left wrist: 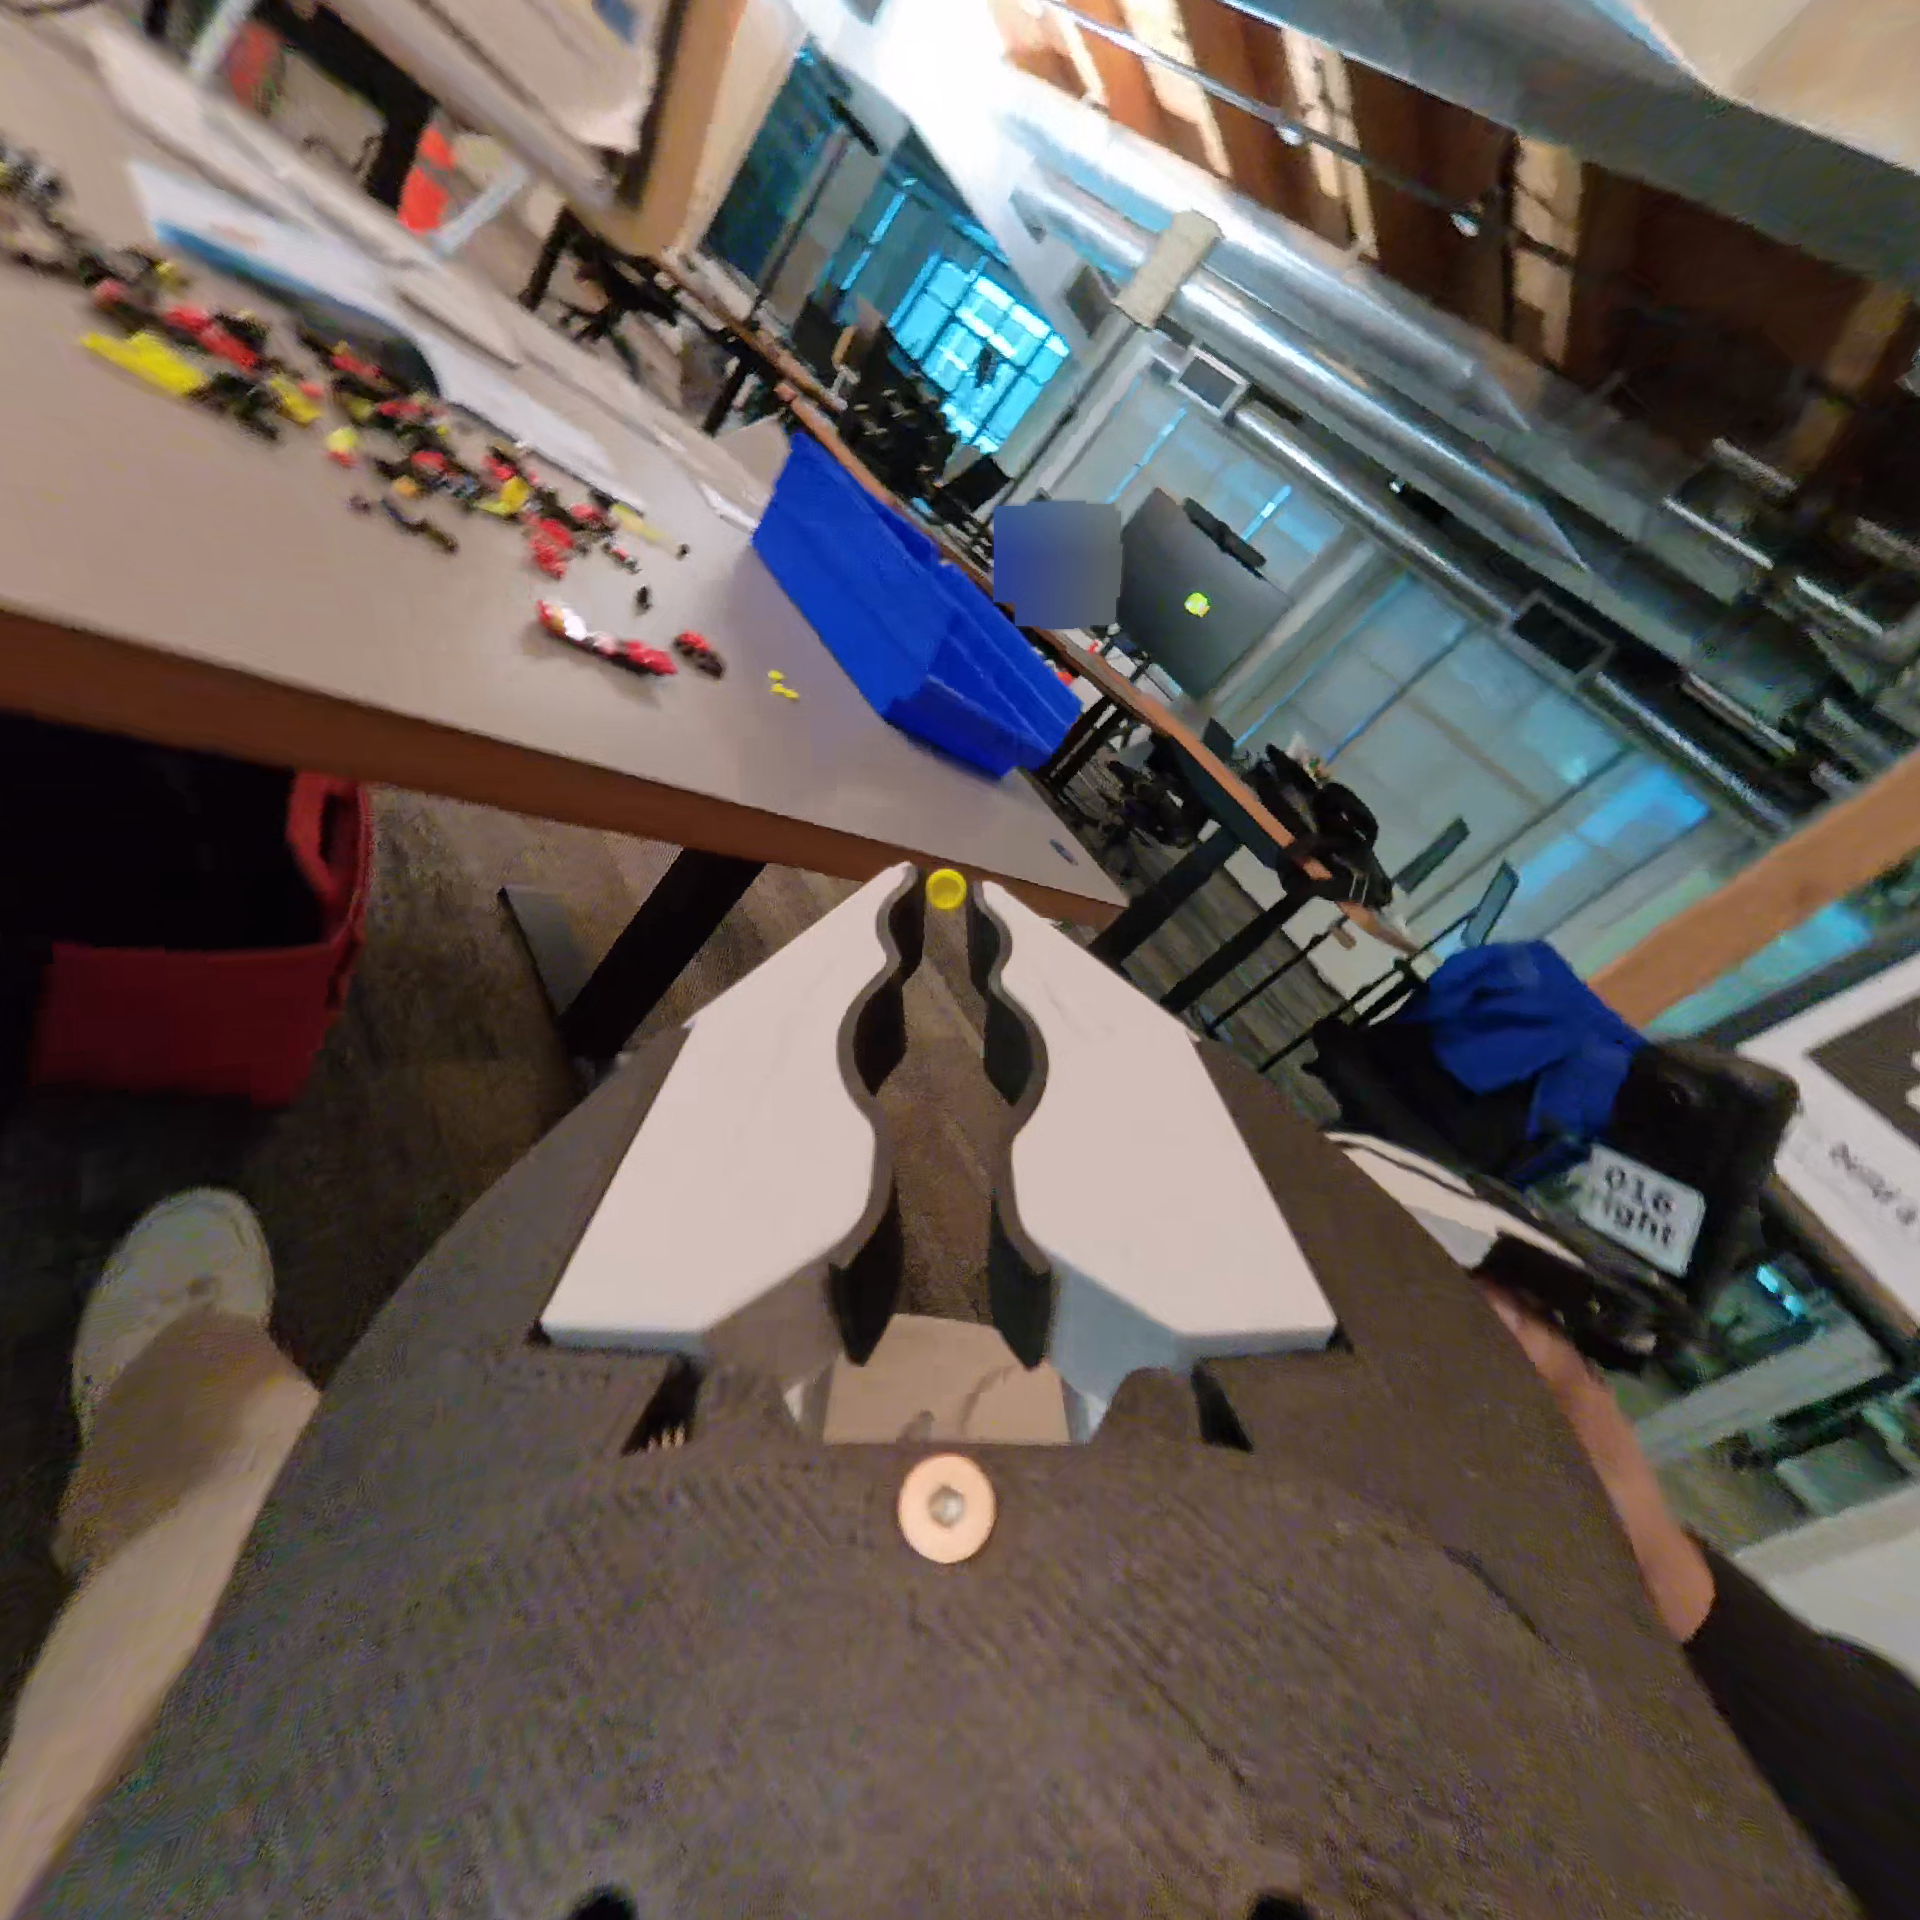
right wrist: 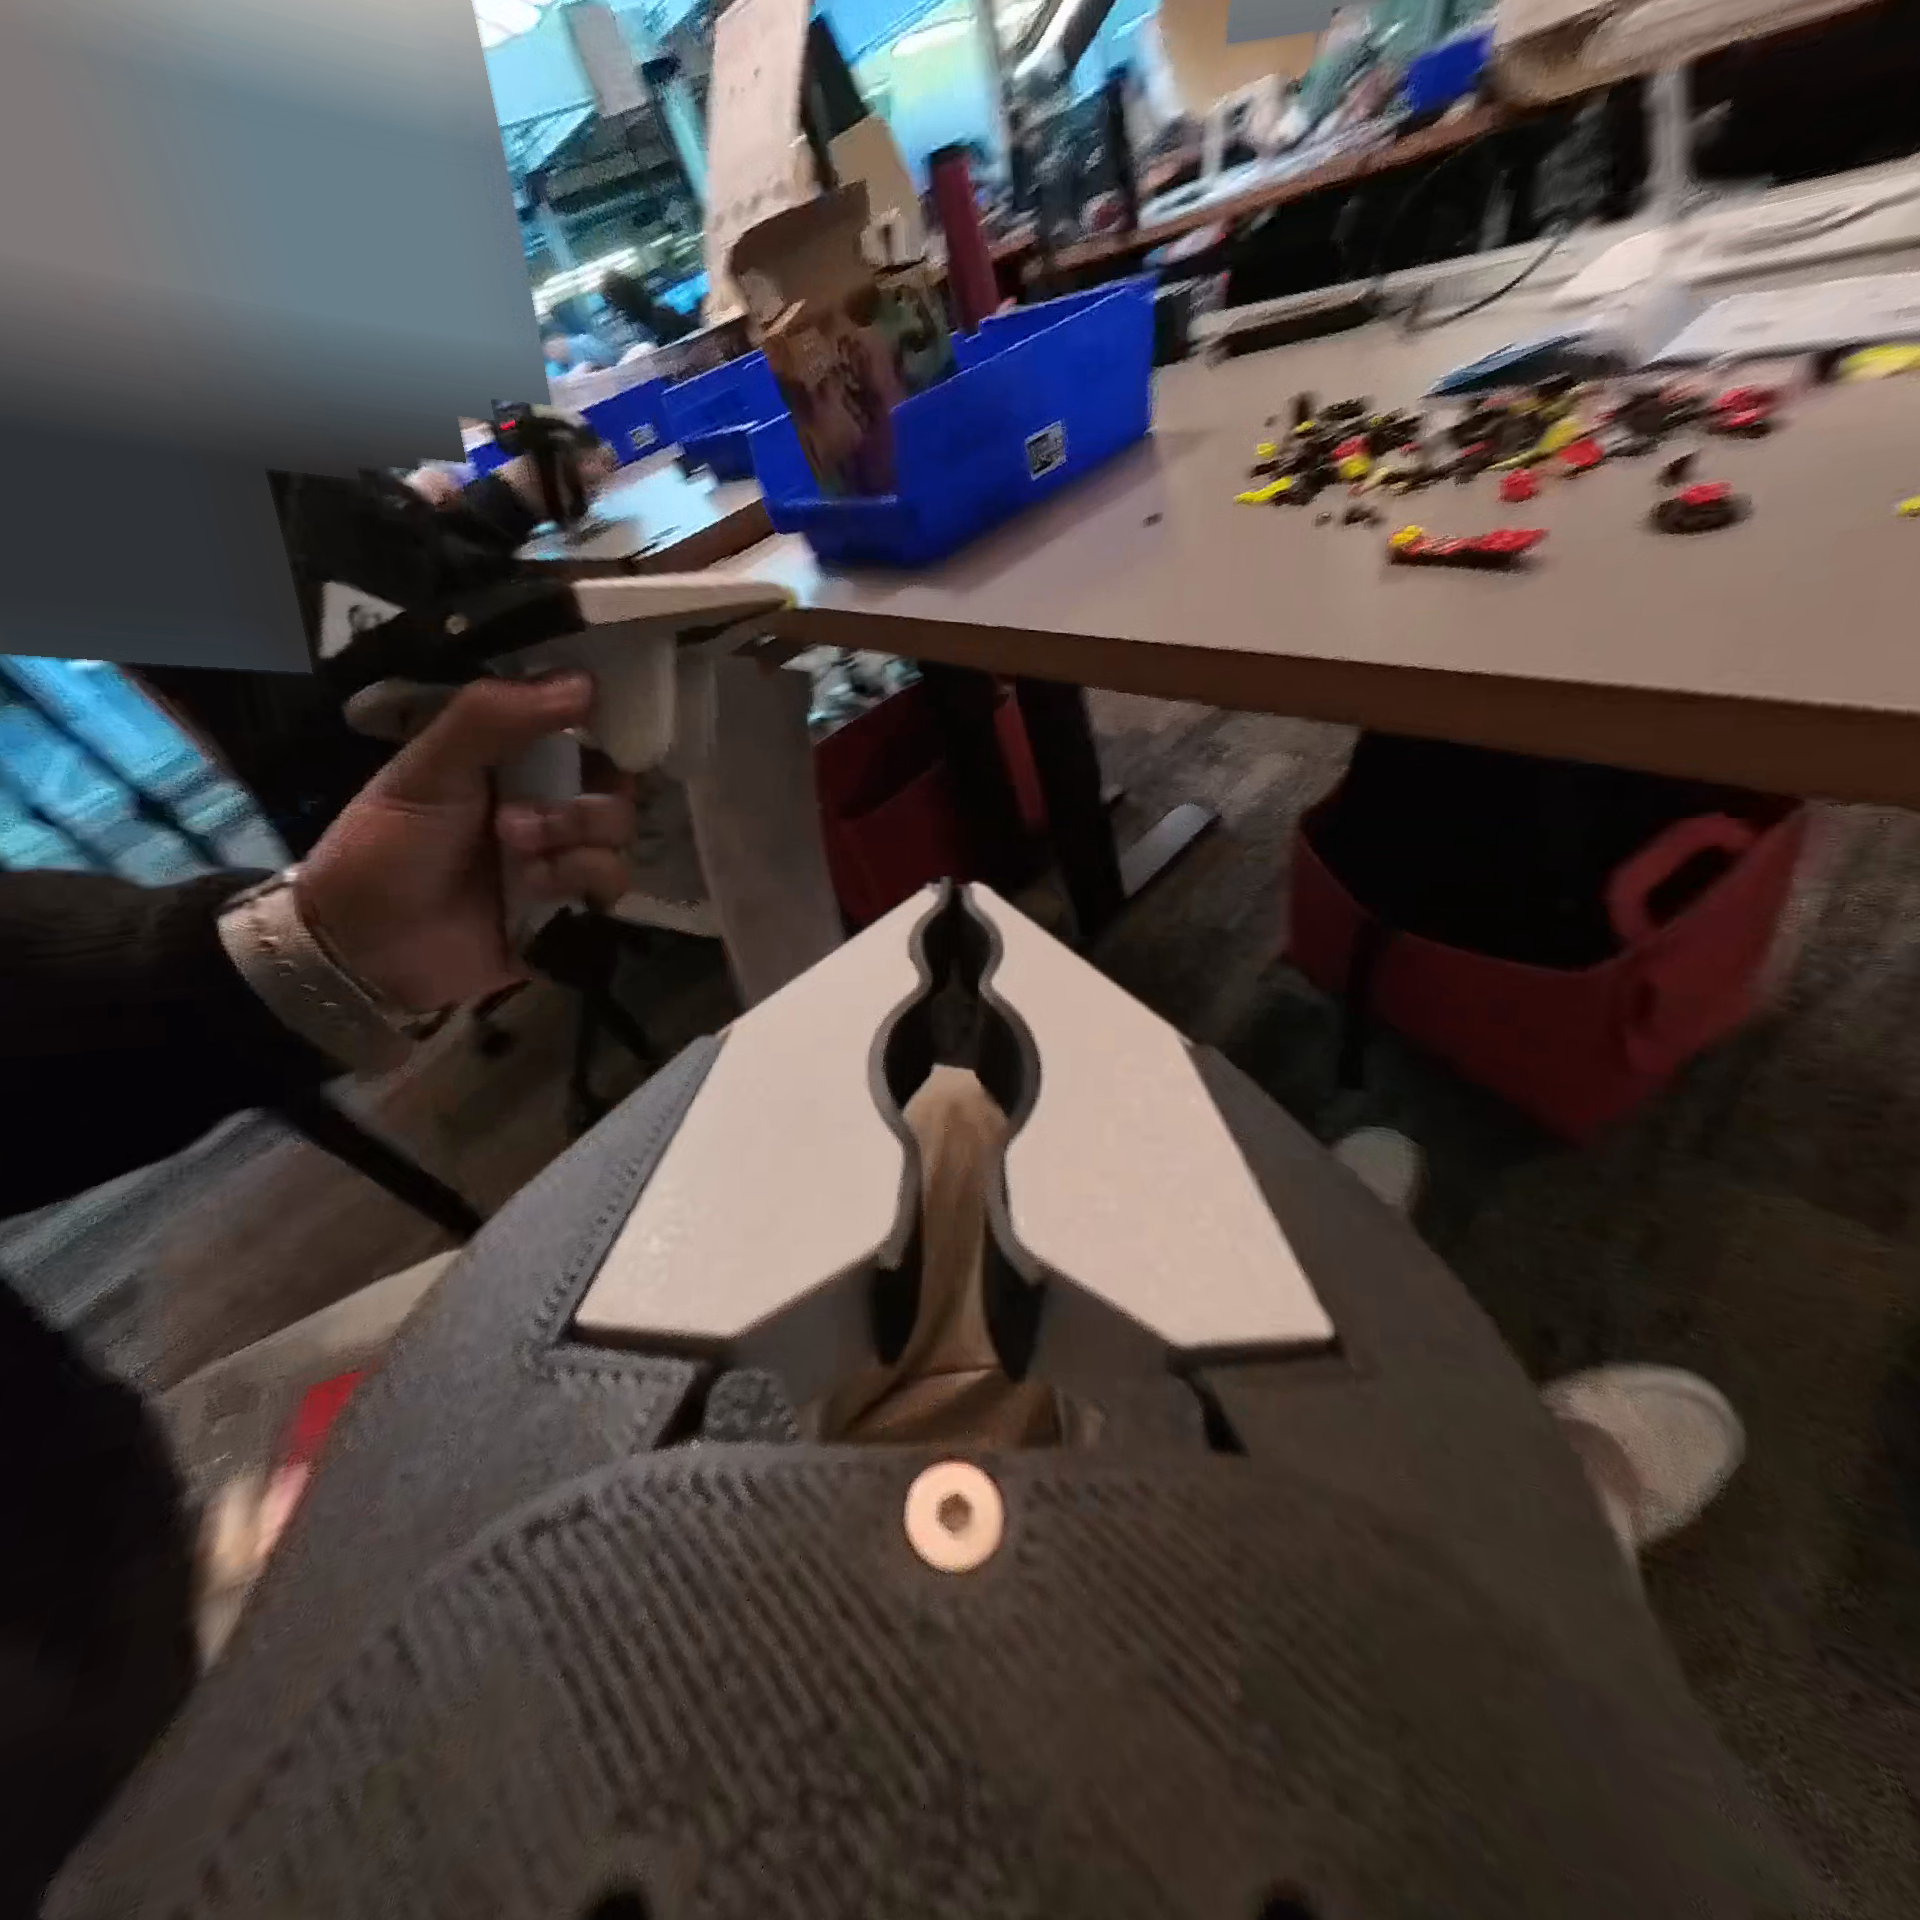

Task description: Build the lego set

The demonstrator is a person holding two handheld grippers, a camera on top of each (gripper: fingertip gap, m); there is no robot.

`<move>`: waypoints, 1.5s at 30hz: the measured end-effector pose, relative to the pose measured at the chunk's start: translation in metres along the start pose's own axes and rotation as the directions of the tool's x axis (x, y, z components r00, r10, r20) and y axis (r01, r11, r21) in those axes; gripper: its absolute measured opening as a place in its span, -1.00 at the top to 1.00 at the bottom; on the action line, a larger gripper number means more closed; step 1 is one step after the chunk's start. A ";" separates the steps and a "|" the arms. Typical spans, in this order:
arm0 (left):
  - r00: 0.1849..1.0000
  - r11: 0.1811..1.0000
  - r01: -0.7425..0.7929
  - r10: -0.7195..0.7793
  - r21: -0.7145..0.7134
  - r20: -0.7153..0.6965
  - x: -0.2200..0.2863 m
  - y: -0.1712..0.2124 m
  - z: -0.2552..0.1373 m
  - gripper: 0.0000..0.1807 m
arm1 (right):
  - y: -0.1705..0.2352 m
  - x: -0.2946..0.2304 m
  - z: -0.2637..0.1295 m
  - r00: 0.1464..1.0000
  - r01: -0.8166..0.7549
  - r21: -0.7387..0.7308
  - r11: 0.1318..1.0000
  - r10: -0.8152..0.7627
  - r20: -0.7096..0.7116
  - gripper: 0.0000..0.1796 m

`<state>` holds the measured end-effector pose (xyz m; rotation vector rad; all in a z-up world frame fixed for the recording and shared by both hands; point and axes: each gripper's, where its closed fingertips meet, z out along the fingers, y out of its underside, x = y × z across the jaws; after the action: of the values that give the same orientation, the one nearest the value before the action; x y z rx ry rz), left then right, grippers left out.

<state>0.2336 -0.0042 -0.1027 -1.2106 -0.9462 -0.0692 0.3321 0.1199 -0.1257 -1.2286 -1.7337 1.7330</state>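
Observation:
Loose red, yellow and black lego pieces (left wrist: 416, 436) lie scattered on the grey table (left wrist: 312, 582); they also show in the right wrist view (right wrist: 1507, 436). A small red partly built piece (left wrist: 613, 639) lies nearer the front edge and shows in the right wrist view too (right wrist: 1465, 545). My left gripper (left wrist: 943, 904) is shut on a small round yellow piece (left wrist: 943, 890) at its fingertips, held just off the table's front edge. In the right wrist view the left gripper (right wrist: 779, 603) is level with the table edge, held by a hand (right wrist: 468, 810). My right gripper (right wrist: 951, 899) is shut and empty, below table height.
A blue bin (left wrist: 904, 623) stands on the table's end; in the right wrist view the bin (right wrist: 966, 436) holds a cardboard box. Paper sheets (left wrist: 312, 260) lie behind the pieces. A red bag (right wrist: 1558, 997) sits on the carpet under the table. A person's shoes (right wrist: 1652, 1423) are below. The grippers' ends are close to 15 centimeters from one another.

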 end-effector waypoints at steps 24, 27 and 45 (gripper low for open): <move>0.939 0.959 -0.271 0.245 -0.078 -0.241 0.015 -0.022 0.210 0.94 | -0.098 0.173 0.056 0.931 0.345 0.009 0.938 -0.341 -0.132 1.00; 0.909 0.937 -0.335 0.295 -0.099 -0.295 0.029 -0.009 0.224 0.94 | -0.109 0.189 0.052 0.930 0.342 0.040 0.939 -0.333 -0.154 1.00; 0.971 0.985 -0.071 0.032 -0.155 -0.238 -0.040 -0.024 0.208 0.95 | -0.119 0.245 0.097 0.958 0.242 0.082 0.967 -0.225 -0.177 1.00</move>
<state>0.0754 0.1383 -0.1026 -1.3437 -0.7110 -0.2471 0.0891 0.2741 -0.1018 -1.0452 -1.6001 1.5168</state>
